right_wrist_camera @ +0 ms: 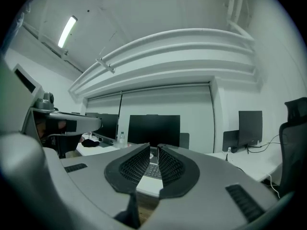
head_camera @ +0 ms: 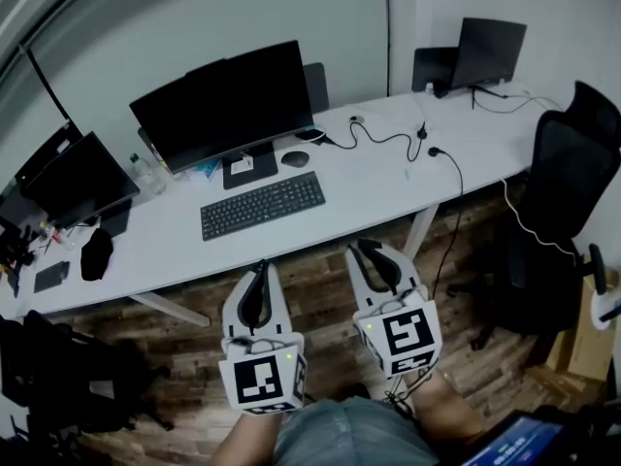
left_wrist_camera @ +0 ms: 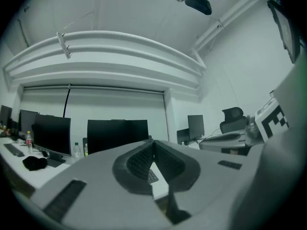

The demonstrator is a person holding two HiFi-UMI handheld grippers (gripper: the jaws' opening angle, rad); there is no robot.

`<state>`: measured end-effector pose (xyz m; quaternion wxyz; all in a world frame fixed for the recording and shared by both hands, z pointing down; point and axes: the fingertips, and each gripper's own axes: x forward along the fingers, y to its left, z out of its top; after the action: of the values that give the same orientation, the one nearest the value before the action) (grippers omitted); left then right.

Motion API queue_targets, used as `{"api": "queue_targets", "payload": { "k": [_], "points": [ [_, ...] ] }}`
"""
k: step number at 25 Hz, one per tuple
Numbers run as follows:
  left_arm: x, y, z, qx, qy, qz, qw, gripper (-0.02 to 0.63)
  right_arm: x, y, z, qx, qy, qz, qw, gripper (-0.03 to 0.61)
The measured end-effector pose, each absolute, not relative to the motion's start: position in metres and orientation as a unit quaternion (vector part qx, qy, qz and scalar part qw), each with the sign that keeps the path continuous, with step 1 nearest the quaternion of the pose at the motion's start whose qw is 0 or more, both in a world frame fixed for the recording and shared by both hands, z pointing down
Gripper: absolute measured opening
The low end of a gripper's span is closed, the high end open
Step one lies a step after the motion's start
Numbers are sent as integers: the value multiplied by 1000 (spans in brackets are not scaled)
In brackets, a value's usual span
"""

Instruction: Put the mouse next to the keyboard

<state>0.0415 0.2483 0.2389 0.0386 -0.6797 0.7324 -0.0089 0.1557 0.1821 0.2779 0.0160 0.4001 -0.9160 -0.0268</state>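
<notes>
the mouse [head_camera: 295, 158] was small and dark in the head view, so its shape was hard to read. it lay on the white desk [head_camera: 388, 178] in the upper middle of the frame, just right of the foot of the big monitor [head_camera: 225, 105]. it was behind the right end of the keyboard [head_camera: 262, 205] and apart from it. neither gripper view showed the mouse; the jaws covered that part of the desk.

at the left edge, a second monitor [head_camera: 78, 178] was partly cut off, and the dark small things under it could not be told apart. a black office chair [head_camera: 568, 192] was cut by the right edge. a clear bottle [head_camera: 144, 171] stood left of the big monitor; what it held could not be seen.

the left gripper [head_camera: 260, 265] was in the lower middle of the frame, over the wooden floor and short of the desk edge. its jaws met at the tips and had nothing between them. the right gripper [head_camera: 365, 248] was beside it, also before the desk. its jaws stood slightly apart with only a thin slit, and they held nothing.
</notes>
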Motion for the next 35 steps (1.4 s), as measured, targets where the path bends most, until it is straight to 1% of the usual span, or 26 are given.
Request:
{"api": "queue_targets", "payload": {
  "k": [7, 10, 14, 23, 29, 35],
  "points": [
    [33, 244, 254, -657, 753, -28, 29, 5, 155, 166, 299, 385, -922, -4, 32, 72],
    [18, 234, 259, -652, 758, -30, 23, 5, 138, 156, 306, 371, -928, -2, 37, 71],
    [-8, 215, 277, -650, 759, -29, -3, 5, 110, 137, 322, 361, -931, 3, 58, 74],
    [-68, 123, 303, -674, 738, -29, -33, 5, 49, 54, 344, 371, -924, 16, 86, 77],
    [-102, 70, 290, -695, 719, -22, -25, 5, 13, 10, 334, 391, -916, 11, 87, 77],
    [-128, 37, 266, -714, 700, -4, 1, 5, -13, -17, 309, 414, -907, -18, 72, 77]
  ]
}}
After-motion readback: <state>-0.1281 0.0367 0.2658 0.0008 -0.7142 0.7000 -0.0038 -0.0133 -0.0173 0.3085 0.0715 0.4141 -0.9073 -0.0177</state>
